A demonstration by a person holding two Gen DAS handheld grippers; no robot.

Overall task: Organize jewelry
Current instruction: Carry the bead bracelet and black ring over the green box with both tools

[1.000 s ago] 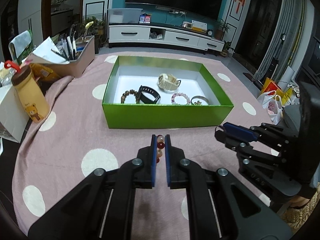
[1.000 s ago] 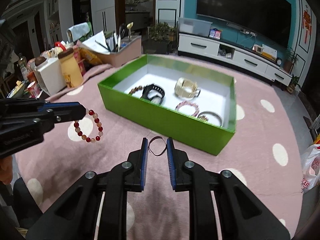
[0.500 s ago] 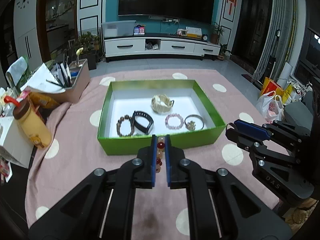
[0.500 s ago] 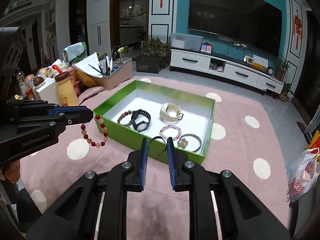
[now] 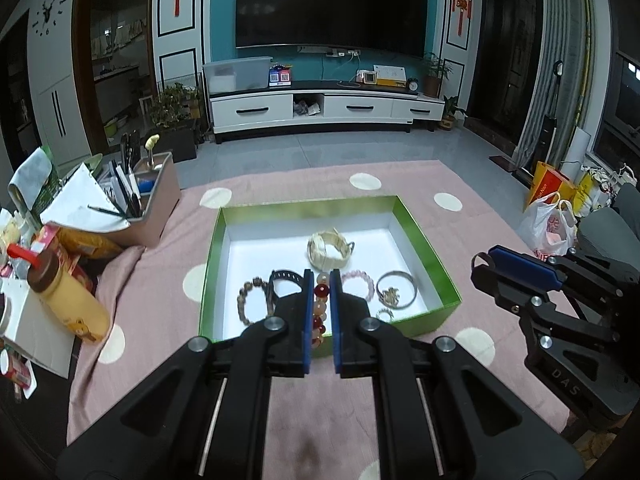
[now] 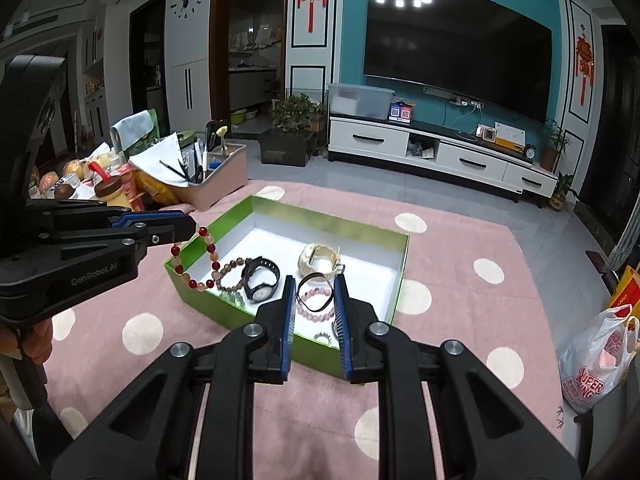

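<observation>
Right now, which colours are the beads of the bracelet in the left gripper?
Dark red and pale peach beads alternate on the bracelet; the right wrist view shows it best.

Both tools (image 5: pixel 321 280) (image 6: pixel 314 288), formerly short of the green box (image 5: pixel 436 266), now above it.

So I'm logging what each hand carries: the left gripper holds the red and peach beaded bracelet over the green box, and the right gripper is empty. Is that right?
Not quite. The right gripper is not empty: the right wrist view shows a thin dark bangle pinched between its fingers. The rest stands: the left gripper holds the red and peach beaded bracelet over the green box.
</observation>
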